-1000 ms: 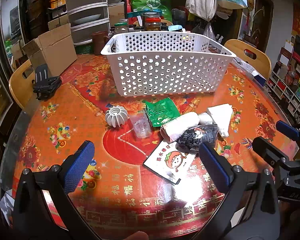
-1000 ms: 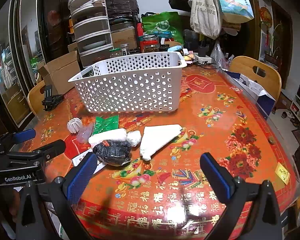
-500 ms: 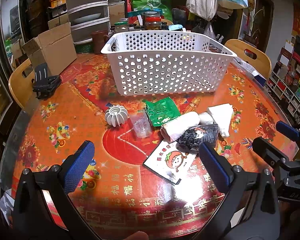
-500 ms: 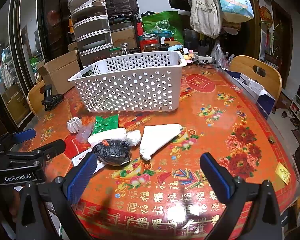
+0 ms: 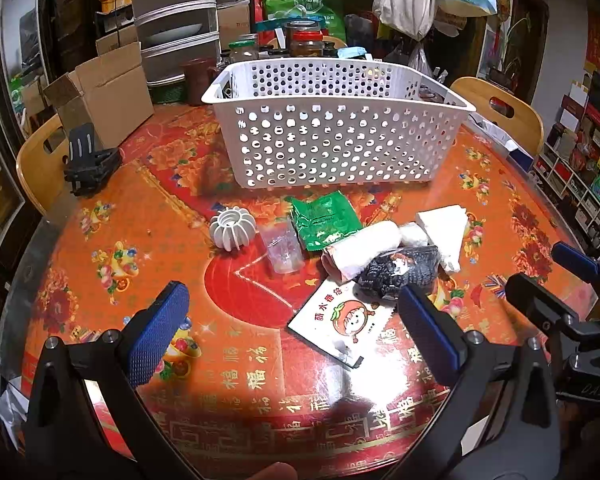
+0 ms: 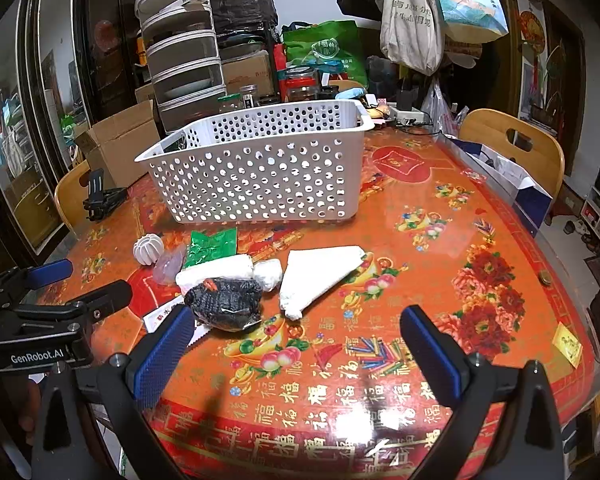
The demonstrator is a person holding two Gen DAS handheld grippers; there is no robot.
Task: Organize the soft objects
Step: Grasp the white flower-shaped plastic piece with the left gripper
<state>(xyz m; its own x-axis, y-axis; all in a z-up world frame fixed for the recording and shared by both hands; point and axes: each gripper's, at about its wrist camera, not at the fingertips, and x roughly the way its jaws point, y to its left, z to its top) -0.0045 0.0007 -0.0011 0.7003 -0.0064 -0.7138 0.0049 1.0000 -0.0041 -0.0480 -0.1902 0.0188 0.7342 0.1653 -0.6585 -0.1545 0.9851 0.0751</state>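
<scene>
- A round table [image 5: 112, 216] covered in a glossy red and orange cloth printed with flowers and gold Chinese characters.
- A white perforated plastic basket [image 5: 332, 136] stands at the far side of the table; what lies inside cannot be told.
- In front of the basket is a loose cluster of soft things: a green foil packet [image 5: 324, 220], a rolled white towel [image 5: 364, 248], a small white wad [image 5: 414, 235] at the roll's end, a folded white cloth [image 5: 444, 228], and a black knitted bundle [image 5: 400, 270] lying against the towel.
- A white packet with a cartoon tomato face [image 5: 340, 324] lies nearest the camera, its far corner tucked under the black bundle.
- Left of the cluster sit a clear plastic cup [image 5: 282, 246] and a white ribbed, pumpkin-shaped ornament [image 5: 233, 233].
- The left gripper [image 5: 296, 332] hovers above the table with its blue-padded fingers spread wide, holding nothing.
- The right gripper [image 6: 300, 350] also hangs wide open and empty over bare cloth, with the black bundle just beyond its left finger.
- A cardboard box [image 5: 104, 96], a black clamp [image 5: 88, 160] and wooden chairs [image 5: 500, 108] surround the table.
</scene>
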